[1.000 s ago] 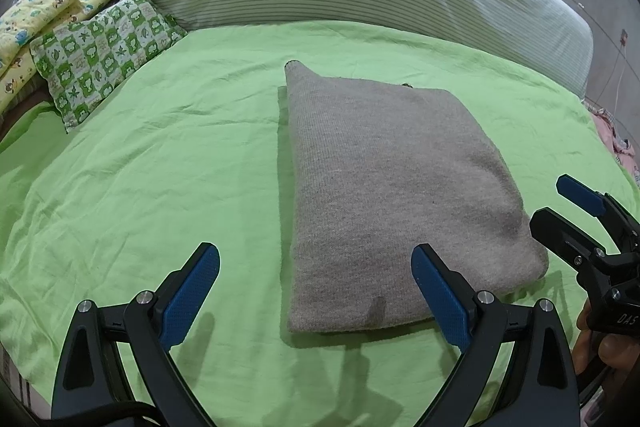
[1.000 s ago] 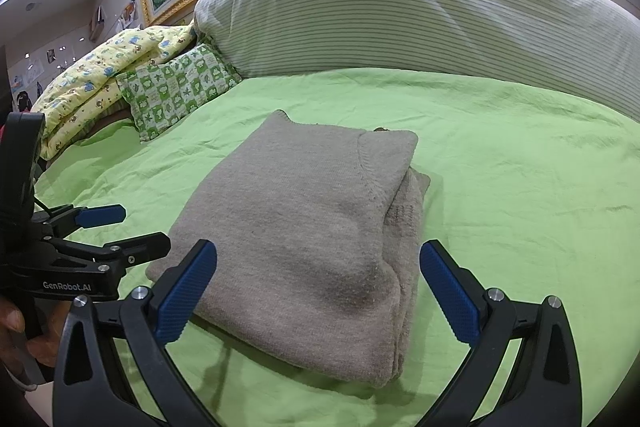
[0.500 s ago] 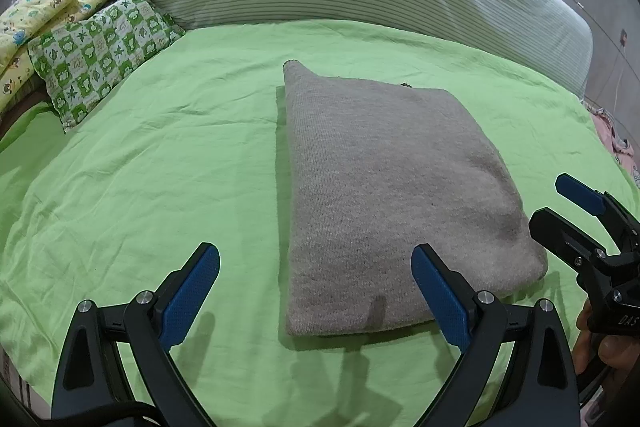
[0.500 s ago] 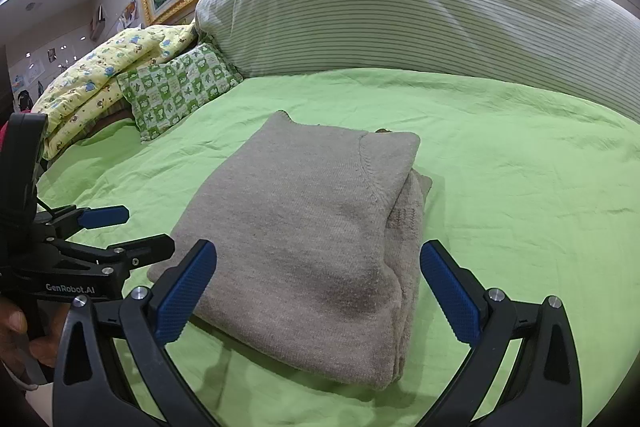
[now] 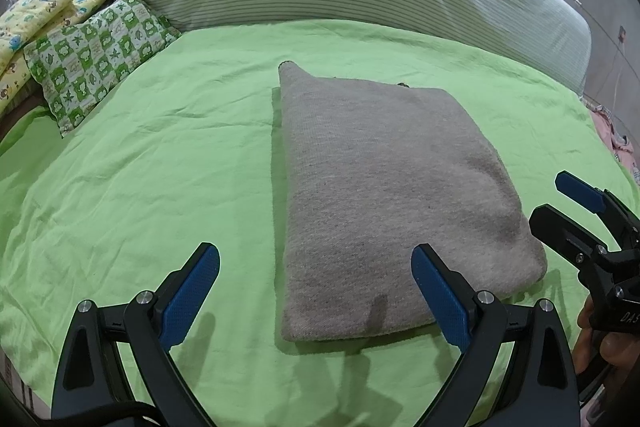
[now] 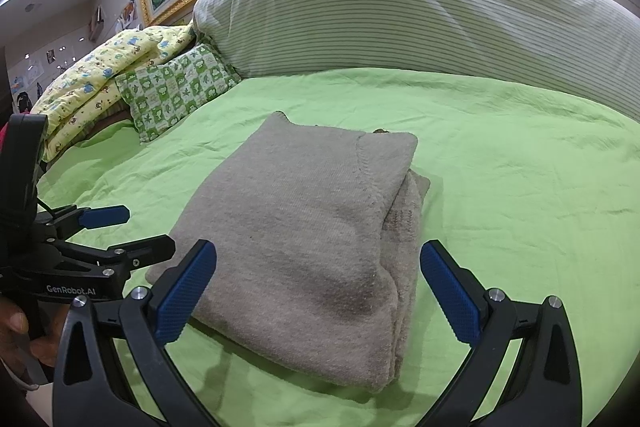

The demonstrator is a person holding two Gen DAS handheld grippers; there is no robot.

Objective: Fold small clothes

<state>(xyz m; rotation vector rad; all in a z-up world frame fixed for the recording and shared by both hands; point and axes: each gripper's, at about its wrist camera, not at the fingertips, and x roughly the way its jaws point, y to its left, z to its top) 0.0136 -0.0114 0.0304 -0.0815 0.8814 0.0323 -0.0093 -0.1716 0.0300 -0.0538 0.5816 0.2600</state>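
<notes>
Hovering wide open, empty: left gripper (image 5: 316,283), right gripper (image 6: 318,281); grey sweater (image 5: 384,195) folded on sheet (image 5: 160,167); prob. untouched.

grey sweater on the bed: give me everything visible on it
The grey sweater is a knit, wool-like garment folded into a thick rectangle of several layers, visible stacked along its right edge. It lies flat on the green sheet, one far corner sticking up slightly. Both grippers, left gripper and right gripper, are open near its near edge; neither grips it.

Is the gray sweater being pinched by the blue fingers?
No, the gray sweater lies folded on the green sheet, untouched by either gripper.
</notes>
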